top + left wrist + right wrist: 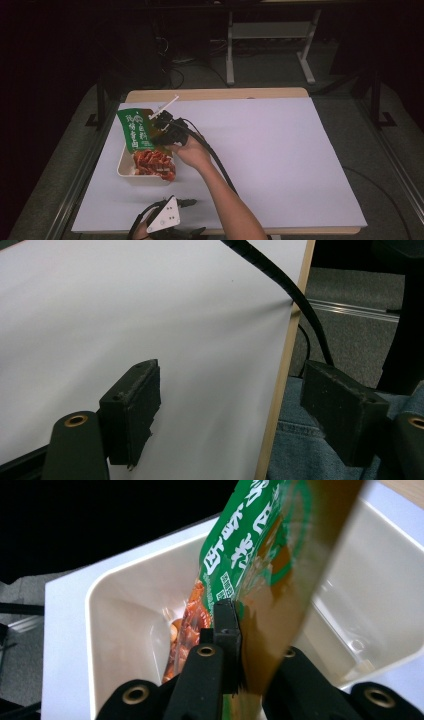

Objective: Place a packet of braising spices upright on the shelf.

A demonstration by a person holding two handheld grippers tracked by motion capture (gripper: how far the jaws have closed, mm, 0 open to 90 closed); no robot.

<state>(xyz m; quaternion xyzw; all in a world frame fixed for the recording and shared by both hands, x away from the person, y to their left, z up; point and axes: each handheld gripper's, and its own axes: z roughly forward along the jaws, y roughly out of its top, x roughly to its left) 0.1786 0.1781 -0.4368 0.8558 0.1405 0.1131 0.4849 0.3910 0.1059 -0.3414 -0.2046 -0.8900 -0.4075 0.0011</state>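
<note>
A green snack packet [135, 129] with white characters hangs over the far end of a cream rectangular tray [121, 165] at the table's left. My right gripper [162, 131] is shut on the packet's side, holding it above the tray. Red snack pieces [154, 163] lie in the tray's near half. In the right gripper view the packet [260, 555] is pinched between the two jaws of my right gripper [241, 645], with the tray's wall [100, 610] below and reddish pieces [187, 625] beside the packet. My left gripper [187, 202] rests open at the table's near edge; in its own view my left gripper [230, 410] holds nothing.
White paper [270, 150] covers the wooden table. A black cable [215, 160] trails from the right gripper along the forearm. In the left gripper view the table's edge [285, 375] runs between the jaws, with blue denim [295, 450] beyond it. A metal frame [270, 30] stands behind the table.
</note>
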